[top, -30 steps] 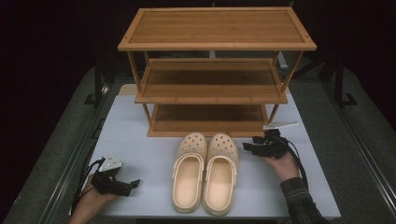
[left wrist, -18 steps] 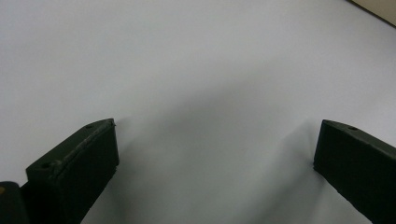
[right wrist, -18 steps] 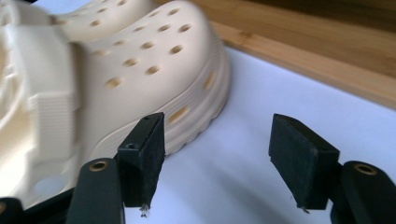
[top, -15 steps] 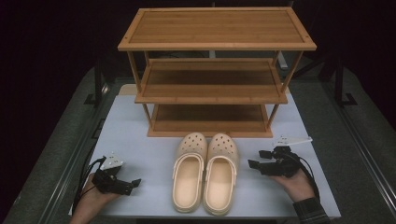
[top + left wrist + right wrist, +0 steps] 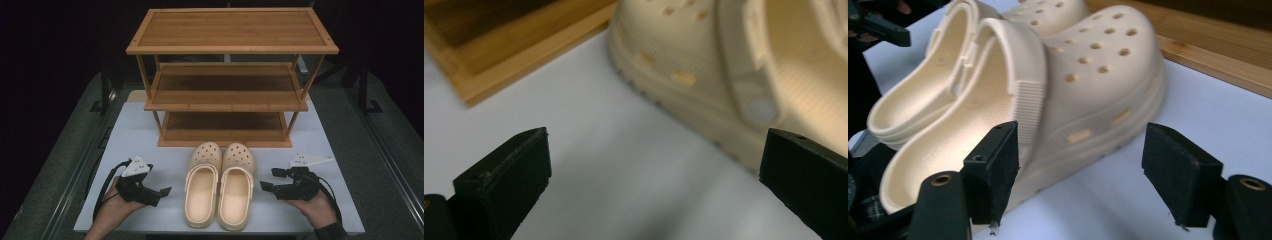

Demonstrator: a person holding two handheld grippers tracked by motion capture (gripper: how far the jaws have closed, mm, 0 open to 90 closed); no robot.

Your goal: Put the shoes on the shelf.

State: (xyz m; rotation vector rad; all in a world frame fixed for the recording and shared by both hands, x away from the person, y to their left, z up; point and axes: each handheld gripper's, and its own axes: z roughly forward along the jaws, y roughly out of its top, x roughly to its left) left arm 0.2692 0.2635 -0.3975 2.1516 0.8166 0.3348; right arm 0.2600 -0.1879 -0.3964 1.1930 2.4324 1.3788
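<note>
Two cream clogs stand side by side on the white table top, toes toward the rack: the left clog and the right clog. My left gripper lies in a hand left of the pair, open and pointing at the left clog, a short gap away. My right gripper is right of the pair and points at the right clog. Its jaws have just been opening. They stand open, with no pad pressing on the clog.
A three-tier bamboo rack stands behind the clogs, all its shelves bare; its bottom shelf lies just past the toes. Dark floor surrounds the white table top. A black cable trails from each gripper.
The right gripper has drawn back from beside the right clog's toe toward the near edge, its jaws wider. The left gripper has lifted and shifted toward the left clog.
</note>
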